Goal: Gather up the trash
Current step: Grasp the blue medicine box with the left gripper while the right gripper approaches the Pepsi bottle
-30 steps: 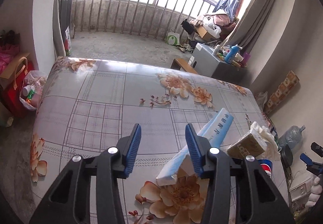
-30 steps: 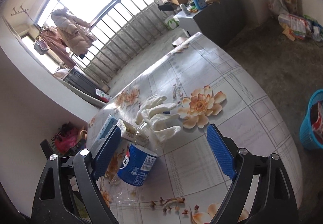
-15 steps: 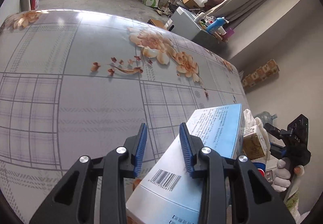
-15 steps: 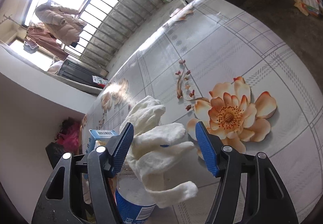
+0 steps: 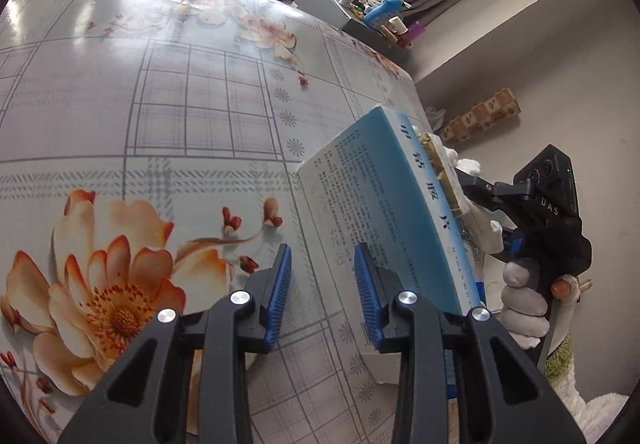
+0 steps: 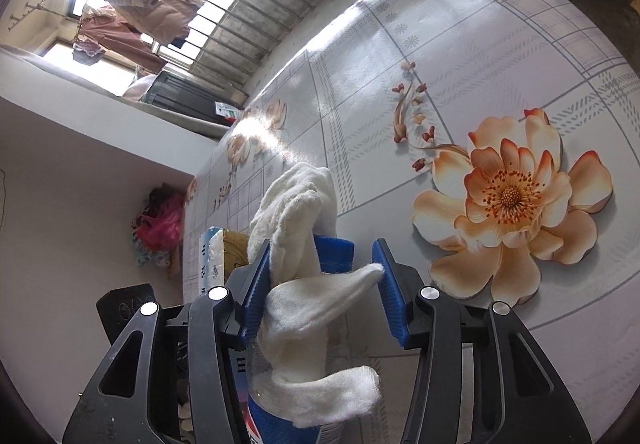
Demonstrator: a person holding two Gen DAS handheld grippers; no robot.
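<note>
Two jaws of our left gripper (image 5: 322,294) stand apart w/ blue box (image 5: 384,212) at 1 o'clock, long axis pointing away.

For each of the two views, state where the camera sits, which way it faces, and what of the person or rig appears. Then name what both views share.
Left wrist: sits on the left claw, looks across the floral table at the blue box; the right gloved hand shows.
Right wrist: sits on the right claw, looks over the white glove toward the window; only its fingers show.
Shared: table, blue box, white glove.
</note>
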